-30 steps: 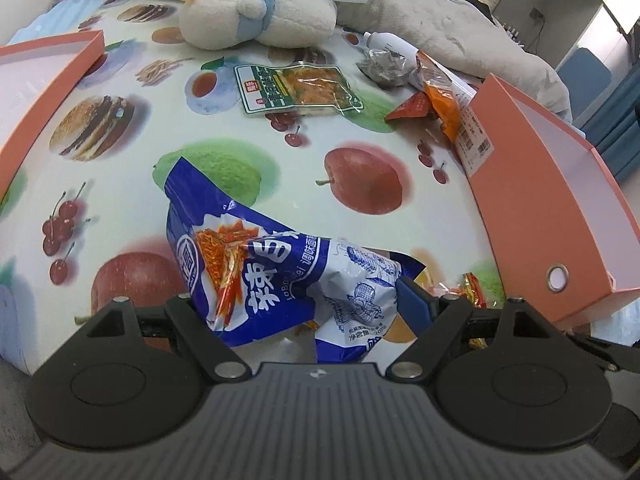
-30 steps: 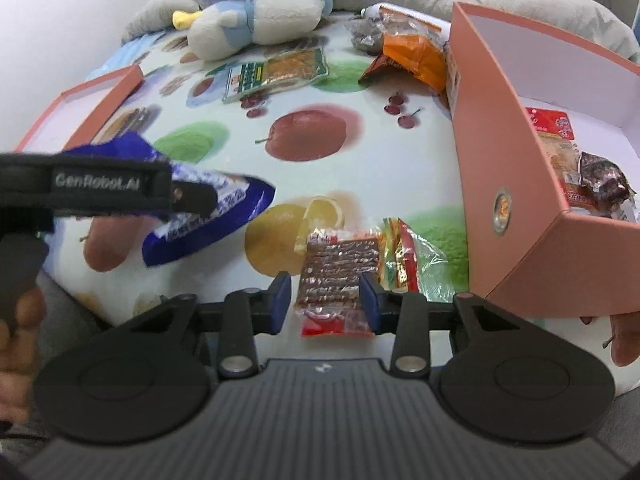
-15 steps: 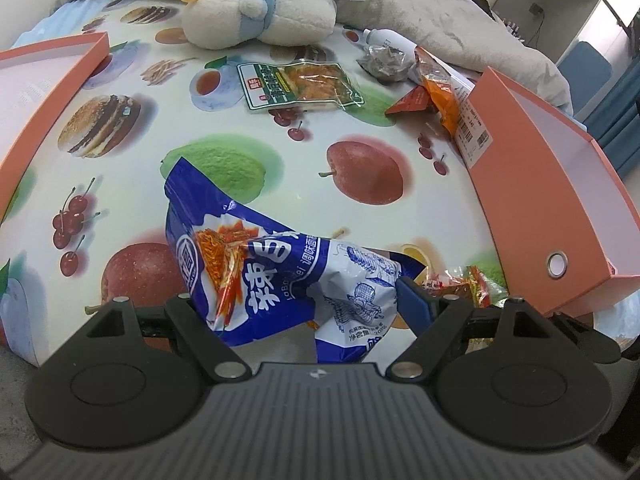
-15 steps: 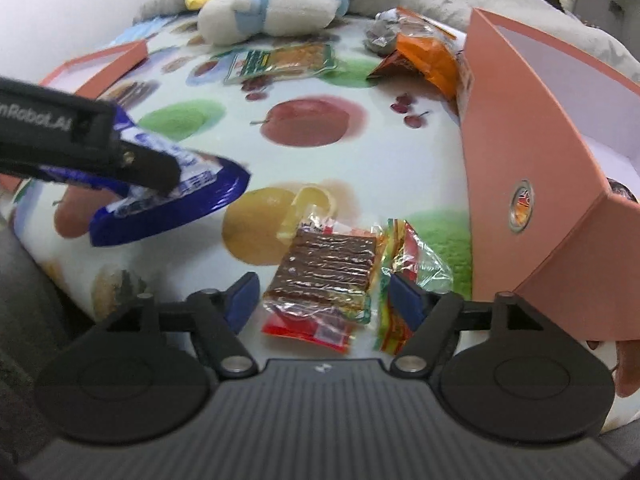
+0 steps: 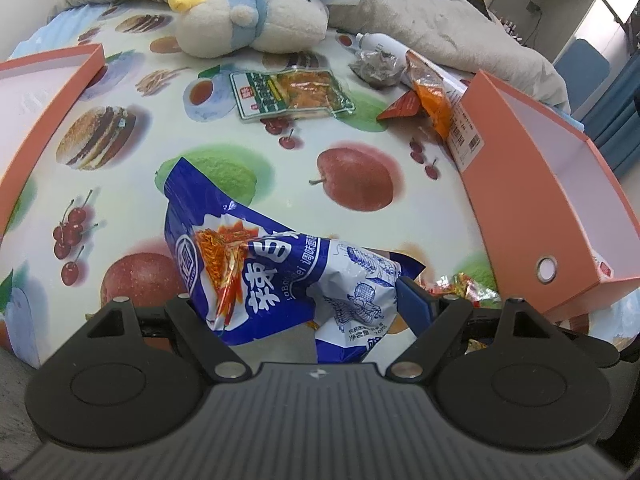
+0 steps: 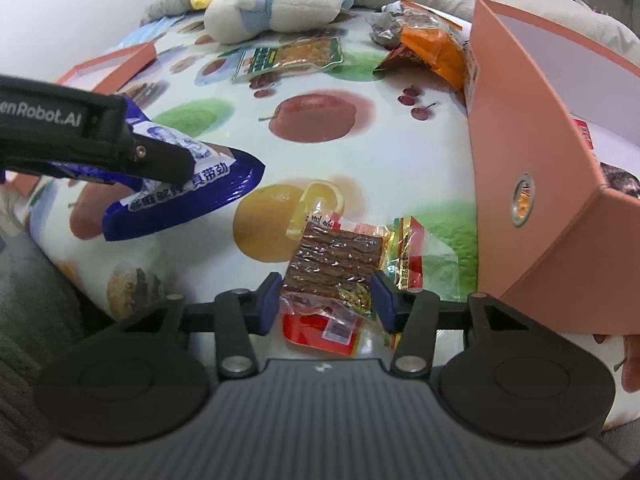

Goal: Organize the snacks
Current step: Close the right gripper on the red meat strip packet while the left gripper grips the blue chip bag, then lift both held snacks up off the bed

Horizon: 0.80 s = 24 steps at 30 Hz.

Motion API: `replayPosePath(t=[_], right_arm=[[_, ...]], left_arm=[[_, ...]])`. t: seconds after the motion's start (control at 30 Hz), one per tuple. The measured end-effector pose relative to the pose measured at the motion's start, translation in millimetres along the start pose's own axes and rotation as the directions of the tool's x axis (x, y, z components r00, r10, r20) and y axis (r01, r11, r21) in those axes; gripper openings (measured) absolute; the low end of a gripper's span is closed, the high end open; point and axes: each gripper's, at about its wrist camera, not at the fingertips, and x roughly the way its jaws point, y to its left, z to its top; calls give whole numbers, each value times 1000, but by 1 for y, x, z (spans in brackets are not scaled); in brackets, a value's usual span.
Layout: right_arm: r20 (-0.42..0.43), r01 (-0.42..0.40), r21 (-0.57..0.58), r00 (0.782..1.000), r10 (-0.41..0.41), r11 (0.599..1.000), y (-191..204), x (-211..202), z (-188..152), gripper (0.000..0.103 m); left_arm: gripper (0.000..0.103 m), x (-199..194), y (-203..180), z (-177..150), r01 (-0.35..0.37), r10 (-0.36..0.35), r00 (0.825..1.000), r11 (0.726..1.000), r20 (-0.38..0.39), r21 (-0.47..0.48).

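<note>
Both fingers of the right gripper (image 6: 325, 300) are closing around a clear packet of brown snack sticks (image 6: 338, 262) that lies on the fruit-print tablecloth (image 6: 400, 152); the blue pads (image 6: 269, 300) stand just beside the packet's two edges, and whether they already press on it cannot be told. A red and yellow wrapper (image 6: 408, 258) lies partly under the packet on its right side. Just to the right stands an open orange box (image 6: 532, 140) with a few wrapped snacks inside. Held wide, the left gripper (image 5: 298, 304) is clamped on a big blue and white snack bag (image 5: 256, 256), which is lifted at the near edge of the table; from the right wrist view one black finger (image 6: 160, 156) of it lies across the bag's top. Farther back on the cloth lie a green-labelled packet (image 5: 288, 94), an orange snack bag (image 5: 430, 98) beside the box's far corner, and a small grey crumpled pack (image 5: 376, 66). A plush toy (image 5: 248, 26) rests at the far end, and an orange lid (image 5: 44, 92) sits at the left edge.
</note>
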Motion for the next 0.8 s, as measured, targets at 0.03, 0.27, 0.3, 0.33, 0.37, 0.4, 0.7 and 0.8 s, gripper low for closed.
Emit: replayPosePath(t=[0.03, 0.27, 0.3, 0.33, 0.37, 0.4, 0.7, 0.8], right_arm=[[2, -3, 6, 1000, 3, 1000, -1, -2, 1, 51], [36, -18, 57, 999, 16, 998, -9, -19, 17, 19], [36, -18, 61, 999, 16, 998, -10, -19, 18, 19], [34, -12, 61, 999, 10, 998, -12, -18, 19, 18], [32, -7, 56, 999, 6, 998, -12, -16, 19, 18], [28, -6, 54, 1000, 5, 999, -12, -15, 18, 18], [90, 55, 19, 994, -56, 998, -9, -37, 31, 9], [104, 46, 36, 993, -49, 998, -13, -44, 38, 9]], left_arm=[[85, -2, -1, 1, 2, -2, 1000, 1000, 3, -1], [85, -16, -9, 13, 9, -9, 1000, 1000, 21, 10], [85, -17, -10, 15, 10, -10, 1000, 1000, 24, 12], [85, -18, -11, 17, 10, -11, 1000, 1000, 27, 16], [85, -19, -12, 18, 11, -11, 1000, 1000, 29, 20], [85, -19, -12, 19, 10, -11, 999, 1000, 30, 23], [85, -18, -20, 23, 16, -17, 1000, 999, 20, 34], [85, -20, -24, 28, 17, -18, 1000, 999, 20, 43]])
